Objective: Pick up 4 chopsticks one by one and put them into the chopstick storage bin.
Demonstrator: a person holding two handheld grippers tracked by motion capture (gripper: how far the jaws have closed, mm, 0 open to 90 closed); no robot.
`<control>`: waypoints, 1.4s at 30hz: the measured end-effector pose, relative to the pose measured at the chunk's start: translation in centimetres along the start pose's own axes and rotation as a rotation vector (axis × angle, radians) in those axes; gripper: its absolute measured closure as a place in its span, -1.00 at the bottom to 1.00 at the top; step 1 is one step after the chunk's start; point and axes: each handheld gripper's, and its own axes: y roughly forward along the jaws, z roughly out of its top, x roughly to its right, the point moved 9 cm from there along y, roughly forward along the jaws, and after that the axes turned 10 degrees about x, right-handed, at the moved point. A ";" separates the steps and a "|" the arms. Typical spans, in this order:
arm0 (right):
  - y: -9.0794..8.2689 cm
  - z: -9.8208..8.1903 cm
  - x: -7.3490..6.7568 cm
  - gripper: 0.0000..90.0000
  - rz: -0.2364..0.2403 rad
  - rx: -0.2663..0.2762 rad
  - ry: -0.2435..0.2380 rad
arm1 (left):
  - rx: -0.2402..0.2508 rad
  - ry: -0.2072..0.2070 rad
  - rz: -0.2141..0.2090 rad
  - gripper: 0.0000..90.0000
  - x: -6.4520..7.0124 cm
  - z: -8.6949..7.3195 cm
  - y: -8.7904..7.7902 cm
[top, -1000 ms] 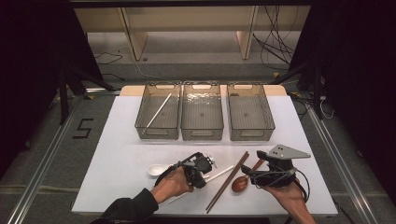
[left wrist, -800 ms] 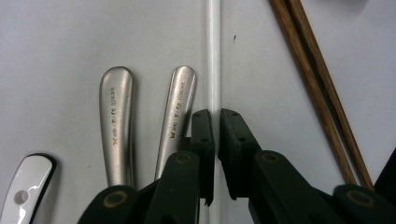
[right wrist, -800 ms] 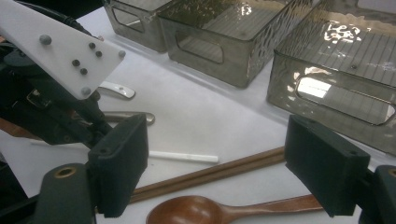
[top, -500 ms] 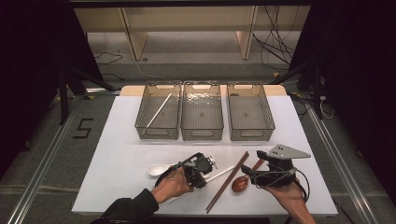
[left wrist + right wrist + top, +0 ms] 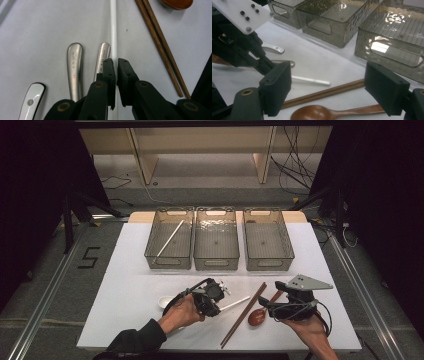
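Your left gripper (image 5: 114,65) has its two black jaws pinched together on a white chopstick (image 5: 113,27), a thin, smooth, straight rod, plain white along its whole length. In the left gripper view the stick runs straight up from between the jaws and away across the white table (image 5: 125,285), flat on the surface. From the high view the white chopstick (image 5: 234,303) pokes out to the right of your left gripper (image 5: 212,299), near the front of the table, pointing toward a pair of brown wooden chopsticks (image 5: 243,315) that lie slanted just beside it without touching.

Two steel handles (image 5: 74,70) and a white spoon handle (image 5: 32,100) lie just left of the jaws.

Your right gripper (image 5: 329,87) hangs with its jaws wide apart and holds nothing; below it rests a brown wooden spoon (image 5: 329,113). Three clear grey bins (image 5: 216,240) stand in a row farther back, the left one holding another white chopstick (image 5: 169,239).
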 end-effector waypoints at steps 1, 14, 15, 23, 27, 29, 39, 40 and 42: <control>0.0 0.0 0.0 -0.49 -0.001 0.000 0.000 | 0.002 0.001 0.002 0.88 -0.1 0.0 -0.1; 0.0 0.0 0.0 -0.49 -0.001 -0.002 0.000 | 0.030 0.002 -0.005 0.88 -0.5 0.5 -1.4; 0.0 0.0 0.0 -0.48 -0.001 -0.001 0.001 | 0.037 -0.003 -0.006 0.88 -0.6 0.6 -1.5; 0.0 0.0 0.1 -0.48 -0.002 -0.001 0.002 | 0.054 0.000 -0.001 0.88 -1.0 0.9 -2.6; 0.0 0.0 0.1 -0.48 -0.002 -0.002 0.003 | 0.073 0.000 0.005 0.88 -1.5 1.2 -3.7; -0.1 0.0 0.1 -0.48 -0.003 -0.002 0.006 | 0.099 -0.015 0.019 0.88 -2.0 1.6 -4.3; 0.0 -0.1 0.2 -0.48 -0.005 -0.002 0.014 | 0.229 -0.075 0.088 0.88 -6.1 3.4 -9.5; 0.0 -0.1 0.2 -0.48 -0.005 -0.002 0.014 | 0.238 -0.082 0.097 0.88 -6.7 3.5 -10.0; 0.0 -0.1 0.2 -0.48 -0.005 0.000 0.014 | 0.262 -0.105 0.119 0.88 -7.9 3.8 -10.8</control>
